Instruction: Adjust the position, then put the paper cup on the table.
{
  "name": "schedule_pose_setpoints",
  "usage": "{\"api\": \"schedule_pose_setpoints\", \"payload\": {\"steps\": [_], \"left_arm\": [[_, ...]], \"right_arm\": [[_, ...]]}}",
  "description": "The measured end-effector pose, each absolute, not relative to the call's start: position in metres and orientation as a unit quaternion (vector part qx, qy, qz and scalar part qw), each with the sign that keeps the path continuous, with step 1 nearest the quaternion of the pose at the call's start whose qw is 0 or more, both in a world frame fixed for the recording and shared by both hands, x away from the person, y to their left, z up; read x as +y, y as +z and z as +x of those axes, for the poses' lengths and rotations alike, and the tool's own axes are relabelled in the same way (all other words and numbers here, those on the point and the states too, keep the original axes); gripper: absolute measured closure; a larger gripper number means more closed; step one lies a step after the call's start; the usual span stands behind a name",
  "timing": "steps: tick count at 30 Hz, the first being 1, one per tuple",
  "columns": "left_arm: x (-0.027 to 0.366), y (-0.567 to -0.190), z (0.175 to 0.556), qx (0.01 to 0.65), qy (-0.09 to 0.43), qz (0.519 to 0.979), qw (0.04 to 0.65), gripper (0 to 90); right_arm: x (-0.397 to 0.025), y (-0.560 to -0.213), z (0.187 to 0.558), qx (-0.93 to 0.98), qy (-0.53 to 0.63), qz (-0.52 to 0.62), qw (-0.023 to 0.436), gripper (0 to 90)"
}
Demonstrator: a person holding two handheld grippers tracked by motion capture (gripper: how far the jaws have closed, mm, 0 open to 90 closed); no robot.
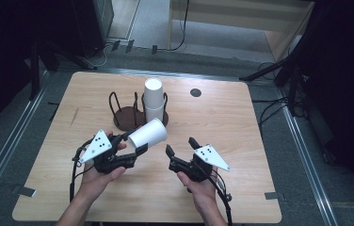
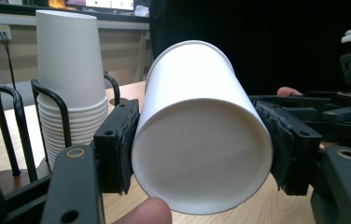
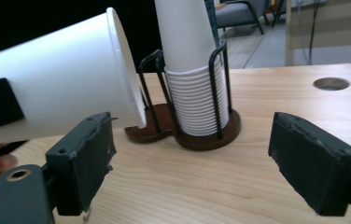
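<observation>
Left gripper (image 1: 129, 147) is clamped on a single white paper cup (image 1: 148, 133), its two jaws pressing the cup's wall from opposite sides near the closed bottom end. In the left gripper view the cup (image 2: 201, 135) sits between the pads (image 2: 117, 140), with its flat base facing back toward the hand. Its long axis runs along the line of the jaws, lying nearly level and tilted a little upward, so the open mouth points away from the left hand (image 1: 100, 176), forward and toward the right side of the table (image 1: 241, 141).

Right gripper (image 1: 181, 147) stands with its jaws spread apart and nothing between them. Seen from its own camera, the cup (image 3: 57, 88) lies ahead and to the left of the jaws, its rim turned toward the right gripper, close to the nearer pad (image 3: 82, 156) but not touching it. The right gripper is the free one and is near the cup's mouth end, while the left already has the base end.

Beyond both grippers, a stack of cups (image 1: 153, 99) stands upside down in a wire holder (image 1: 132, 115). The stack lies ahead of the held cup's rim and apart from it. I judge that any hand-over or re-grip would turn on the right gripper closing across the cup's width near the rim.
</observation>
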State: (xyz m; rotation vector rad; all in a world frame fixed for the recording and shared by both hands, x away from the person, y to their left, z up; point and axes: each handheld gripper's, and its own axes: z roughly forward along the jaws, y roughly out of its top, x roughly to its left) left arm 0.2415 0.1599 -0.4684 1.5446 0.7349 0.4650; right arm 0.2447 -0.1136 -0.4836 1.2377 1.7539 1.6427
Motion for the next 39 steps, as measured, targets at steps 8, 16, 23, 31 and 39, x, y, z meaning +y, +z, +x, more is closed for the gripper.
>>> {"api": "schedule_pose_setpoints", "payload": {"steps": [8,16,23,31,39], "left_arm": [[0.165,-0.467,0.242,0.33,0.212,0.659,0.641,35.3],[0.166,-0.467,0.243,0.338,0.214,0.646,0.65,35.3],[0.163,-0.47,0.243,0.338,0.218,0.645,0.65,35.3],[0.157,-0.472,0.242,0.333,0.222,0.645,0.651,35.3],[0.152,-0.474,0.241,0.33,0.224,0.647,0.65,35.3]], "right_arm": [[-0.112,-0.482,0.248,0.611,0.617,0.47,0.157,12.7],[-0.106,-0.478,0.248,0.557,0.646,0.516,0.072,0.0],[-0.096,-0.48,0.253,0.496,0.664,0.56,0.007,0.0],[-0.092,-0.481,0.26,0.432,0.668,0.601,-0.074,0.0],[-0.085,-0.48,0.261,0.385,0.665,0.628,-0.127,0.0]]}}
